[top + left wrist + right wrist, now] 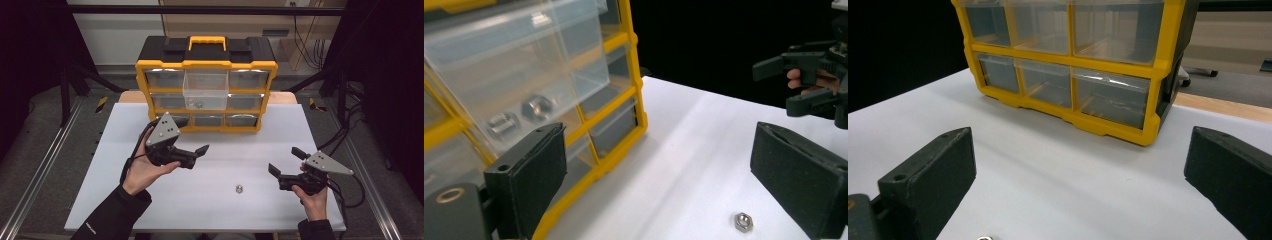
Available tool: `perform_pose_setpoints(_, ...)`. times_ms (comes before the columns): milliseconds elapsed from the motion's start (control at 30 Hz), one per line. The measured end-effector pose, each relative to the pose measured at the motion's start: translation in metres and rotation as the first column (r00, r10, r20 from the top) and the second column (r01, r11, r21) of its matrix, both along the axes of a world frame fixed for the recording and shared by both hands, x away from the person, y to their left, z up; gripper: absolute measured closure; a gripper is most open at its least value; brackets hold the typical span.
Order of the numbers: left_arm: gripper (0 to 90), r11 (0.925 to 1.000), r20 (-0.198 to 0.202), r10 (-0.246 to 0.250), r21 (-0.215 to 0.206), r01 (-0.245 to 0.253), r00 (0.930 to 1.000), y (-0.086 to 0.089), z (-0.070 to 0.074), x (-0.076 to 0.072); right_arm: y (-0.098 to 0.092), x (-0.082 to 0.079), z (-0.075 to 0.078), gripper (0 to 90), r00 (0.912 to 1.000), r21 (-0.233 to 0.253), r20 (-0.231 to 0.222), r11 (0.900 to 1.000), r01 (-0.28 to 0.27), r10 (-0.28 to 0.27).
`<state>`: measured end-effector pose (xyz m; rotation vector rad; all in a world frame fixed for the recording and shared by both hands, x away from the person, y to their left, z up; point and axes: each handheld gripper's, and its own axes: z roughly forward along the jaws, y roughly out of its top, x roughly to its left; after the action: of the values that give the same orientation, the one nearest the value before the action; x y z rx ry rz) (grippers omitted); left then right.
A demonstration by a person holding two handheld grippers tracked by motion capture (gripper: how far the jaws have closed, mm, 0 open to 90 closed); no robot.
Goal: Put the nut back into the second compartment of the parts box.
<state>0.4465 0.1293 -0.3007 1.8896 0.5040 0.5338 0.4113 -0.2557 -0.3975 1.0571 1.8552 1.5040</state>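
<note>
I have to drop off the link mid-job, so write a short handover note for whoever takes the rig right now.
Left hand-held gripper: open, holding nothing, just in front of the yellow and black plastic drawer cabinet.
Right hand-held gripper: open, holding nothing, at the right of the white table.
Small silver metal hex nut: loose on the table between the two grippers.
Clear plastic middle drawer: pulled out, two metal pieces inside.
Done: drawer opened.
Left, probably: pick up the nut, drop it in, shut the drawer.

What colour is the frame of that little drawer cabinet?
Yellow, with a black top; the cabinet shows best in the high view.
</note>
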Motion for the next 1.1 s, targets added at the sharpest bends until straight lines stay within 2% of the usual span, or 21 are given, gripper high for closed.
perform_pose_setpoints(100,7.3,1.0,-0.02,-0.002,0.008,0.002,0.9998,-0.002,-0.015,-0.002,0.0,0.0,0.0,0.6,1.0,-0.002,0.001,1.0,-0.003,0.003)
perform_pose_setpoints(400,7.1,0.9999,-0.056,-0.008,0.011,0.009,0.9984,-0.007,-0.038,-0.004,0.0,0.0,0.0,0.6,1.0,0.0,0.001,1.0,-0.002,0.002)
perform_pose_setpoints(500,7.2,0.9996,-0.077,-0.011,0.027,0.013,0.9969,-0.012,-0.051,-0.004,0.0,0.0,0.0,0.6,1.0,-0.001,0.001,1.0,0.001,-0.001)
perform_pose_setpoints(633,7.2,0.9993,-0.092,-0.014,0.032,0.017,0.9956,-0.015,-0.058,-0.005,0.0,0.0,0.0,0.6,1.0,-0.003,0.0,1.0,-0.003,0.003)
perform_pose_setpoints(900,7.2,0.995,-0.131,-0.035,0.088,0.047,0.9908,-0.033,-0.081,-0.007,0.0,0.0,0.0,0.6,1.0,-0.002,0.005,1.0,-0.002,0.002)
perform_pose_setpoints(1100,7.1,0.991,-0.153,-0.047,0.117,0.066,0.9871,-0.044,-0.092,-0.008,0.0,0.0,0.0,0.6,1.0,-0.003,0.005,1.0,-0.002,0.002)
